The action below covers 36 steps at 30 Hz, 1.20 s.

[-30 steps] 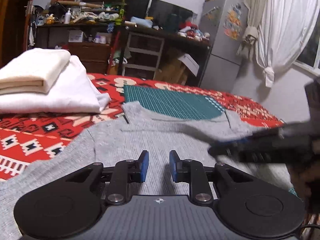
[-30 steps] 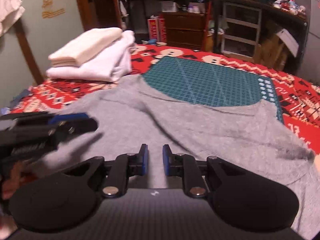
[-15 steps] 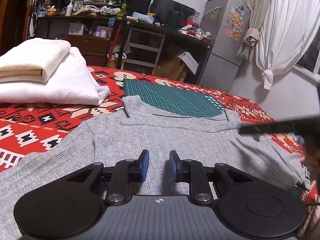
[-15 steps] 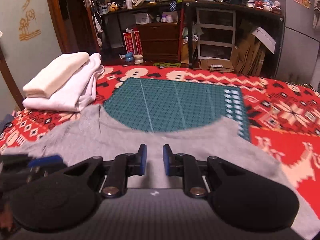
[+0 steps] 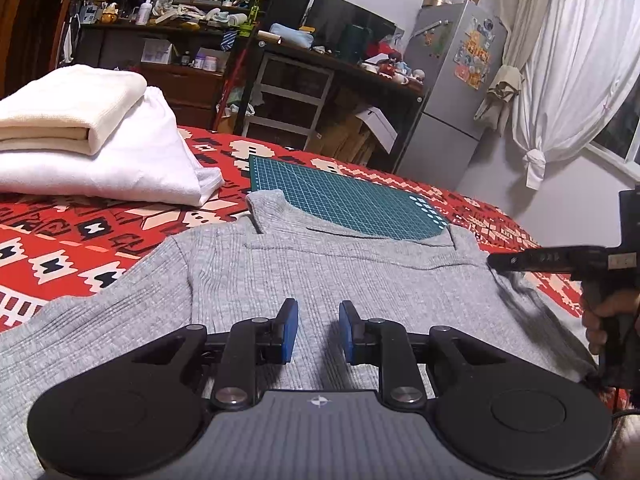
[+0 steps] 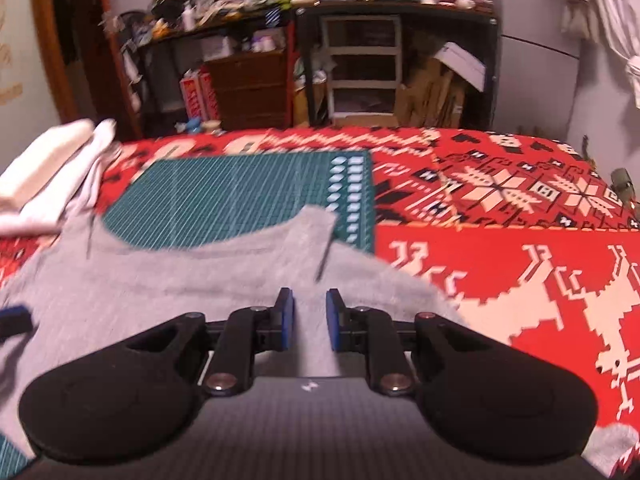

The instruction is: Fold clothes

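Left wrist view: your left hand-held gripper (image 5: 318,334) hangs over the grey sweater (image 5: 328,276), pads slightly apart w/ nothing between. Sweater lies flat on the red patterned bed cover (image 5: 72,240), collar on the green mat (image 5: 340,200) at 12 o'clock. Right hand-held gripper (image 6: 307,319) likewise narrowly spread, empty, over the sweater's shoulder. Folded white stack (image 5: 96,140) at 10 o'clock.

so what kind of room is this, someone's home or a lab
Most likely a lived-in home, a bedroom or studio. A grey sweater lies spread on a red patterned blanket beside folded white laundry. Behind are cluttered shelves, a fridge with stickers, and a tied-back curtain.
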### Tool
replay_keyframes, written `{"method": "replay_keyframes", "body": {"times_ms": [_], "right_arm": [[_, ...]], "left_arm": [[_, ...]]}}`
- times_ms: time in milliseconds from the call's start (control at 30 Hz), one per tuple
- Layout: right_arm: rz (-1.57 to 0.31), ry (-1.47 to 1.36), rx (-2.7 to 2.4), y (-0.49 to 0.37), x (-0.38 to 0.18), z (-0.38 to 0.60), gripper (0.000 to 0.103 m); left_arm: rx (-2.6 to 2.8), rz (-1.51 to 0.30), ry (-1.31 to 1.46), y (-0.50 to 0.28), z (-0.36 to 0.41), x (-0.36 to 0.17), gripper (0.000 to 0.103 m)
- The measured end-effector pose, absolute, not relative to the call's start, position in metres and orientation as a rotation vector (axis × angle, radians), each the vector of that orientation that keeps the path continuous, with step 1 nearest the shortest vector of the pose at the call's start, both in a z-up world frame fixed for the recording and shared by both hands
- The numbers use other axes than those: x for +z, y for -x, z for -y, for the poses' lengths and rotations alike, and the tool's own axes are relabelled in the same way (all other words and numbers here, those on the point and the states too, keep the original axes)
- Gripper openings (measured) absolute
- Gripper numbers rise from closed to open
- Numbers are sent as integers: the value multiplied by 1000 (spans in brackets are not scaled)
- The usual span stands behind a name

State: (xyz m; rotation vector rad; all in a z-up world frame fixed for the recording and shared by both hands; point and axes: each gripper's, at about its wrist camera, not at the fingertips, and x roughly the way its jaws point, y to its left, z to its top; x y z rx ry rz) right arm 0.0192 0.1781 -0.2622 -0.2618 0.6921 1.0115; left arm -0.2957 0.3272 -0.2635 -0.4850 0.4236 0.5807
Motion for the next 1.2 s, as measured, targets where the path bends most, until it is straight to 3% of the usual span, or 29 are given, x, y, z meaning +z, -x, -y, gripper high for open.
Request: {"method": "replay_keyframes", "body": {"times_ms": [533,1100,1200], "right_arm": [[-679,304,968,-38,-269,-159,19],[-707,196,974,-31,-268,-100,19],[-697,201,969,-34,-268,-95,9]], "left_arm": [[552,-391,562,302,-337,-267,23],[571,-420,469,293,-325,-264,28],[583,-428,461,292,-324,-263,28]]}}
